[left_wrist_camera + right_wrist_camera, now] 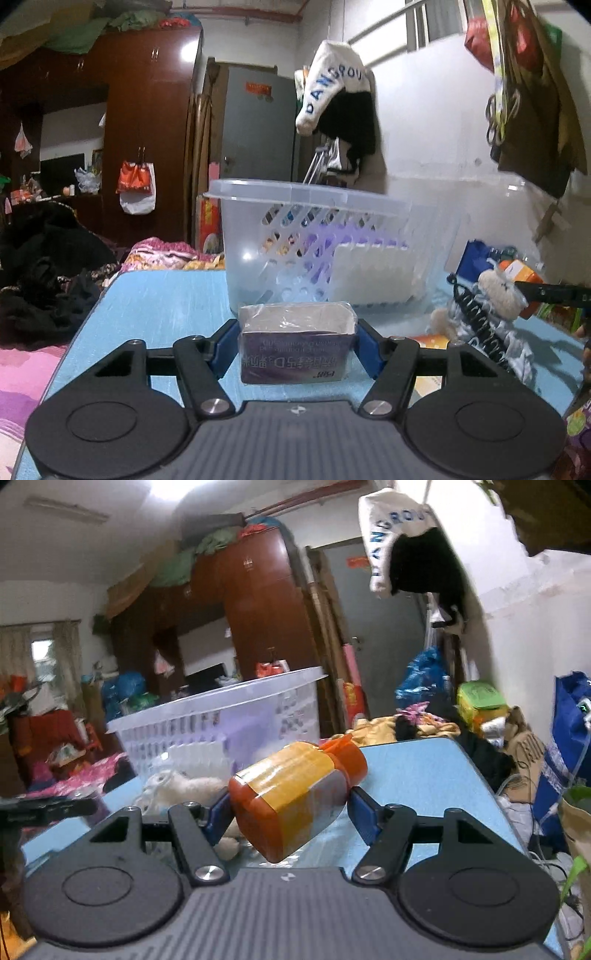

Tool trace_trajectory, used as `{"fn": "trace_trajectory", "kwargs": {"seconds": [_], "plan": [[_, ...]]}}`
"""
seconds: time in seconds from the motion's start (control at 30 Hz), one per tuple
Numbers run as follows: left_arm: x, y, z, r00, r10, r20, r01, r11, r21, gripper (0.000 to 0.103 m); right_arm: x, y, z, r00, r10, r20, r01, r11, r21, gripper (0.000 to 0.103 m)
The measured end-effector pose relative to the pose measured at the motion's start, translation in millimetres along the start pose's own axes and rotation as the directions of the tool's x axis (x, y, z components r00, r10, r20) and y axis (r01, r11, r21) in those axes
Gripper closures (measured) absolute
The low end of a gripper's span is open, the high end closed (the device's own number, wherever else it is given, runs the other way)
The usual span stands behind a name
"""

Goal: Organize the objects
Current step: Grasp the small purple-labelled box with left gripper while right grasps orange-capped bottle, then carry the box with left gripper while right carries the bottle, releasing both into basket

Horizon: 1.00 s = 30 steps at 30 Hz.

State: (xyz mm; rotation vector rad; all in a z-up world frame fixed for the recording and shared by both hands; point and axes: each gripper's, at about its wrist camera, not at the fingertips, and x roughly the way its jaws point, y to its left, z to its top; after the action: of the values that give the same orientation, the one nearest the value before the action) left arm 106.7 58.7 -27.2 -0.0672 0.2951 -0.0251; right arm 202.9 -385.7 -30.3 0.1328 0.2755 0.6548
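Left claw (295,343) is pinching a small purple box (295,350) wrapped in clear film, blue pads (226,345) pressed on both short sides, print on the front face upside down to the camera. Box sits just above the light-blue worktop (166,306); cannot tell whether its underside touches the surface. Straight ahead on the worktop stands a translucent plastic basket (314,229) with slotted walls, a white ribbed item (373,273) leaning inside it. Right of the box: a small plush toy (496,288) and a black coiled cord (476,314) lying on crumpled fabric, with the orange bottle visible behind them. Right claw (290,808) is pinching an orange bottle (295,797) with a yellow label, held on its side, tilted, cap (345,760) pointing away and up to the right, base toward the camera. Both pads contact the bottle body; bottle is off the worktop. In the right wrist view the basket is ahead-left, near the worktop's far edge, and the plush toy lies between basket and claw, partly hidden by the left finger. A dark bar at the left edge of that view looks like part of the other claw, too blurred to confirm. Neither held item is in the basket yet.
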Motion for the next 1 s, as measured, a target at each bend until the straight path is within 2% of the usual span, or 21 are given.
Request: {"fn": "trace_trajectory", "kwargs": {"seconds": [0.1,0.23,0.5,0.6,0.77,0.87,1.0], "plan": [[-2,3,0,1.000,-0.005,0.016,0.006,1.000,-0.023,0.035,-4,-3,7,1.000,0.015,0.003,-0.015,1.000,0.013,0.034],[-5,4,5,0.999,0.024,0.039,-0.022,0.998,-0.061,0.035,-6,0,12,1.000,0.000,0.009,0.001,1.000,-0.014,0.034],[-11,-4,13,0.998,-0.005,0.069,0.009,0.999,-0.053,0.035,-7,10,27,0.999,0.048,0.015,-0.048,0.998,-0.046,0.034],[-18,-5,35,0.994,-0.030,0.106,0.036,0.998,-0.053,0.035,-7,16,44,0.998,0.053,0.035,-0.050,0.996,-0.073,0.034],[-13,-14,91,0.989,-0.017,0.145,0.017,1.000,-0.001,0.035,9,39,86,0.996,0.078,0.040,-0.071,0.987,-0.145,0.034],[12,-17,124,0.993,-0.006,0.116,0.005,1.000,0.008,0.035,30,53,106,0.996,0.087,0.031,-0.080,0.980,-0.180,0.034],[52,-14,147,0.999,0.015,0.042,-0.013,1.000,-0.027,0.035,73,61,117,0.996,0.074,-0.056,-0.082,0.982,-0.172,0.034]]}}
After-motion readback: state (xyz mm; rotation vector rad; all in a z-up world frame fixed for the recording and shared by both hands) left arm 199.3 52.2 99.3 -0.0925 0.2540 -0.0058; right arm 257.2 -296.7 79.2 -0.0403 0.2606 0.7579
